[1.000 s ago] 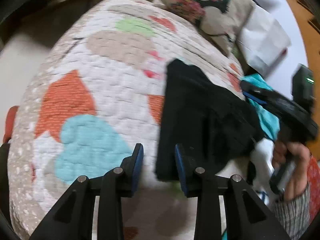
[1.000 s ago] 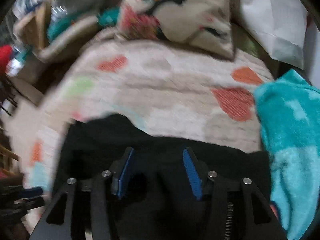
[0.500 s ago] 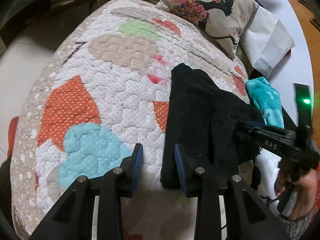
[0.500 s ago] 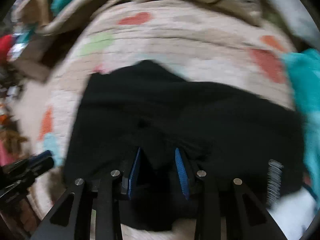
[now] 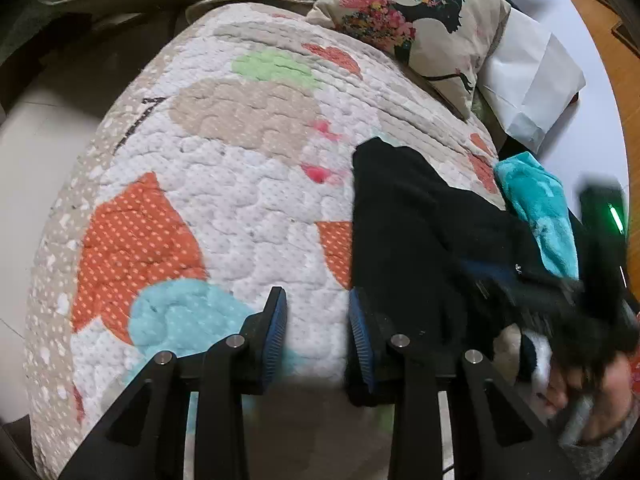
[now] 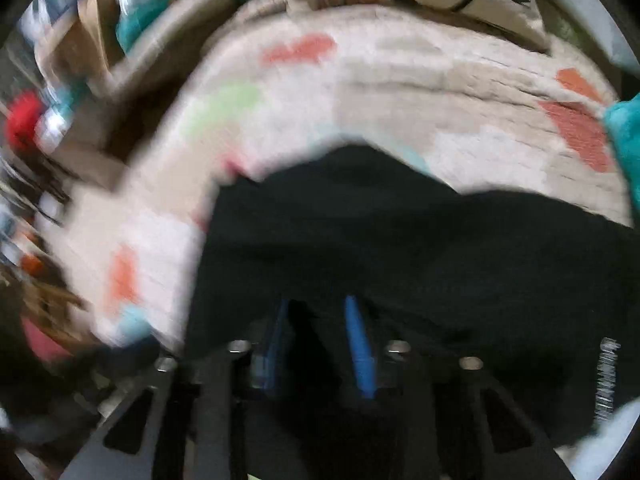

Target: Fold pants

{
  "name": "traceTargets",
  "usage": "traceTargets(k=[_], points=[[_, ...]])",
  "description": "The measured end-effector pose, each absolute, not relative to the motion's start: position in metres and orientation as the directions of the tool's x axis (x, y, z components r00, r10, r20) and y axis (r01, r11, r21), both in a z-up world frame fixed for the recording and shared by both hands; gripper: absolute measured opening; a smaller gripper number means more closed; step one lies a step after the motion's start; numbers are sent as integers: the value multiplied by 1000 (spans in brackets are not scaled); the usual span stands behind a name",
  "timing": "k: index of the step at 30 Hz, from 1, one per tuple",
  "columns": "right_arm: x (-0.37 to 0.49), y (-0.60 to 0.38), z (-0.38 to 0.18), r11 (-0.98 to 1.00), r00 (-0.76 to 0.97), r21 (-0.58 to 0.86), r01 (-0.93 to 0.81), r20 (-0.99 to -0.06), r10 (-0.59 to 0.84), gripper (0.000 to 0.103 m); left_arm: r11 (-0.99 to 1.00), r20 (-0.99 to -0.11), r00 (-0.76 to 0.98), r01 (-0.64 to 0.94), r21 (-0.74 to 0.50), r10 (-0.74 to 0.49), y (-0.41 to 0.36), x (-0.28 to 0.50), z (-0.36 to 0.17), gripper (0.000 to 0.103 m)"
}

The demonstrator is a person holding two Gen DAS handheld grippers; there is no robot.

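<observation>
- Two grippers are mine, and they stand differently: my right gripper (image 6: pixel 316 336) points steeply down into the black pants (image 6: pixel 400 248), its jaws closing with a dark ridge of the cloth between the blue pads; through the blur I cannot tell if they pinch it yet.
- My left gripper (image 5: pixel 316 332) hovers part-open and empty, its right pad at the pants' (image 5: pixel 404 232) near left corner.
- The pants lie bunched on the heart-print quilt (image 5: pixel 224 184), long axis running away toward the printed pillow (image 5: pixel 408 20).
- Judging by reach, my right hand is nearer.
</observation>
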State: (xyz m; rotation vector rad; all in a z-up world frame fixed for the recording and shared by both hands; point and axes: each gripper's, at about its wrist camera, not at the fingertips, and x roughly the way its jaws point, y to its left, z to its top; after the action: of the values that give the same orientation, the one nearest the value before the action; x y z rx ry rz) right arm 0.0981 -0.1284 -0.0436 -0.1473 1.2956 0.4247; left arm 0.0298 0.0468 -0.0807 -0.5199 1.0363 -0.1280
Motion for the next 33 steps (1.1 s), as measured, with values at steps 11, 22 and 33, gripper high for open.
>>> traceTargets(k=[11, 22, 33], points=[[45, -173, -2, 906, 157, -17, -423, -986, 55, 33, 832, -765, 480, -120, -542, -429, 21, 47, -86, 37], [152, -57, -4, 891, 83, 242, -383, -952, 294, 51, 910, -802, 493, -47, -411, -337, -10, 41, -89, 25], [131, -14, -28, 873, 101, 78, -481, -984, 143, 12, 851, -796, 454, -138, -506, -400, 18, 44, -91, 9]])
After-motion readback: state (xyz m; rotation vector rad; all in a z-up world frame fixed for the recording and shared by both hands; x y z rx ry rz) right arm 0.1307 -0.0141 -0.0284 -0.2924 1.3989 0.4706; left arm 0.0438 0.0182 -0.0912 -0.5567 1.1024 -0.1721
